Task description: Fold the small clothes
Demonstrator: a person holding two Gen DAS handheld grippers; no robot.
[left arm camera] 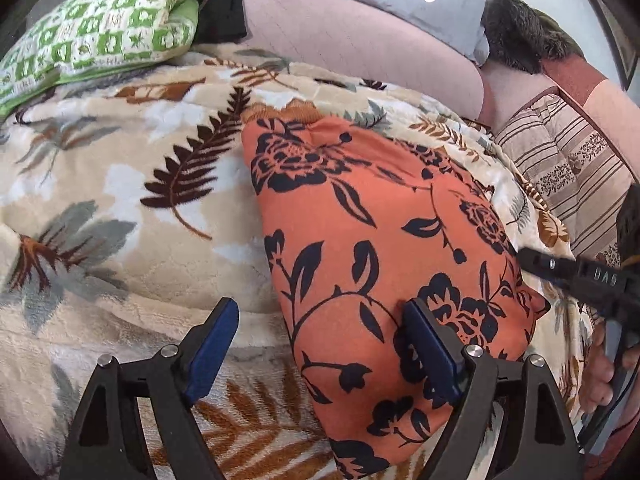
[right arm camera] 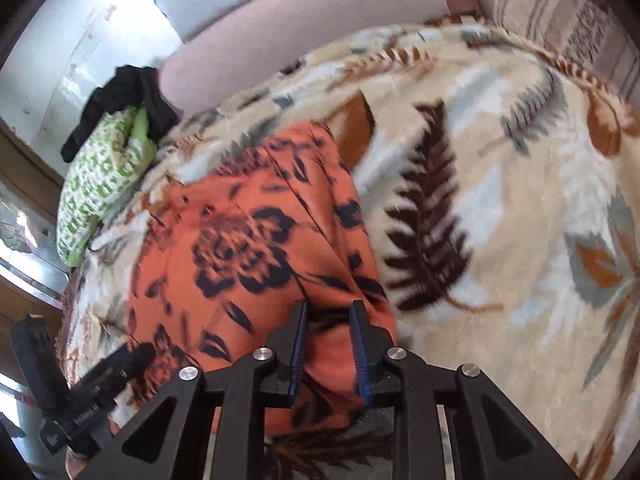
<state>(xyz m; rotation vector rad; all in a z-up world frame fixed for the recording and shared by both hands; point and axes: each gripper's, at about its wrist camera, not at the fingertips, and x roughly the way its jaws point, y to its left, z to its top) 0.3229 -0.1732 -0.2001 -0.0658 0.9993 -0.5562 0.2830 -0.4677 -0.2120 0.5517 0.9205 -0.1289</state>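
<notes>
The orange garment [left arm camera: 384, 240] is lying on the blanket [left arm camera: 120, 184]. The left gripper [left arm camera: 320, 320] is standing wide apart, its right pad touching the cloth. The right gripper [right arm camera: 329, 320] is hovering narrowly parted above the garment's edge, gripping nothing.

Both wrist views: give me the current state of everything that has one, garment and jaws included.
Orange floral garment: lying folded on the leaf-print blanket, not lifted.
Left gripper: jaws wide open, one finger over the garment, nothing gripped.
Right gripper: jaws narrowly apart over the garment's near edge; grip unclear.
Green patterned pillow: lying at the blanket's far edge.
</notes>
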